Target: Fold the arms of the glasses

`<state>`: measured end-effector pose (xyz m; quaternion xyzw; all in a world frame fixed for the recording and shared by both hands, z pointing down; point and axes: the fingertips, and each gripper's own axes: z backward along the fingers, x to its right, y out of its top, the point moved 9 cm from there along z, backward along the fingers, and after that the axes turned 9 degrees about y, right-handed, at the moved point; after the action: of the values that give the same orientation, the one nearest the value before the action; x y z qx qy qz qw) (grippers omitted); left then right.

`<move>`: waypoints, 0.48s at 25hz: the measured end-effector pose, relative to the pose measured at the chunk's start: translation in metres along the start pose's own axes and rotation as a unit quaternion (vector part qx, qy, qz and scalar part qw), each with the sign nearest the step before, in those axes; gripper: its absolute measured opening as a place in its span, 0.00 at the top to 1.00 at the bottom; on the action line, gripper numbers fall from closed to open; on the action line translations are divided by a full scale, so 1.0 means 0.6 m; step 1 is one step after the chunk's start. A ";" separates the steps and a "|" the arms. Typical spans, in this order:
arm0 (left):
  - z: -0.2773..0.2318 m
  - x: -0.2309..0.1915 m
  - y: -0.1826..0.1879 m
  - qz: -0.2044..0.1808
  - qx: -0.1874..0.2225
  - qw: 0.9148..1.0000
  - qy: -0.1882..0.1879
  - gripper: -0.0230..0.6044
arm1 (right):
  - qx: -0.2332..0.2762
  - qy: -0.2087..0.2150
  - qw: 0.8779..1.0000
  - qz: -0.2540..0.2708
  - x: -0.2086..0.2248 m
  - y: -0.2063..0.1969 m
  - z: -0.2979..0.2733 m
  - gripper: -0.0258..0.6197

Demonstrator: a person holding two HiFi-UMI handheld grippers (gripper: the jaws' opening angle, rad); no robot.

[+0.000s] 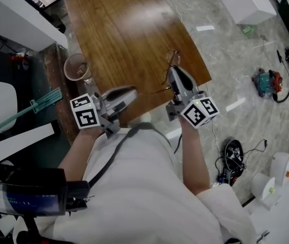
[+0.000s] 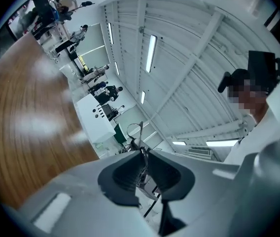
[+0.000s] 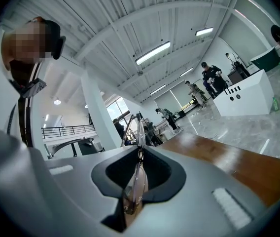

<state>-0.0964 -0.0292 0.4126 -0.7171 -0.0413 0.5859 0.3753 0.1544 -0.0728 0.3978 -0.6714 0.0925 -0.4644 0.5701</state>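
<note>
The right hand-held gripper (image 3: pixel 140 154) is clenched on the glasses (image 3: pixel 136 187), the left hand-held gripper (image 2: pixel 144 154) on one thin arm (image 2: pixel 140 131). Folding too strongly may bend the hinge

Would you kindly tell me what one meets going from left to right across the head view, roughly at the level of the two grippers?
teal broom → clear cup → left gripper → right gripper → red and teal machine on the floor
</note>
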 end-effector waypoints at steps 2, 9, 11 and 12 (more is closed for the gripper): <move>0.002 0.000 0.005 0.000 0.001 1.000 -0.001 0.89 | 0.000 0.003 1.000 -0.001 0.000 0.001 -0.001 0.90; -0.001 0.001 0.034 -0.005 -0.011 1.000 -0.010 0.89 | -0.071 0.049 0.995 0.059 -0.019 -0.003 -0.020 0.90; -0.006 0.001 0.044 -0.007 -0.014 1.000 -0.012 0.89 | -0.104 0.069 0.988 0.089 -0.028 -0.009 -0.029 0.90; -0.008 0.001 0.049 -0.009 -0.014 1.000 -0.012 0.89 | -0.119 0.078 0.984 0.104 -0.033 -0.012 -0.033 0.90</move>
<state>-0.1032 -0.0523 0.3952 -0.7148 -0.0603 0.5905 0.3698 0.1258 -0.0709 0.3920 -0.6829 0.2607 -0.4392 0.5224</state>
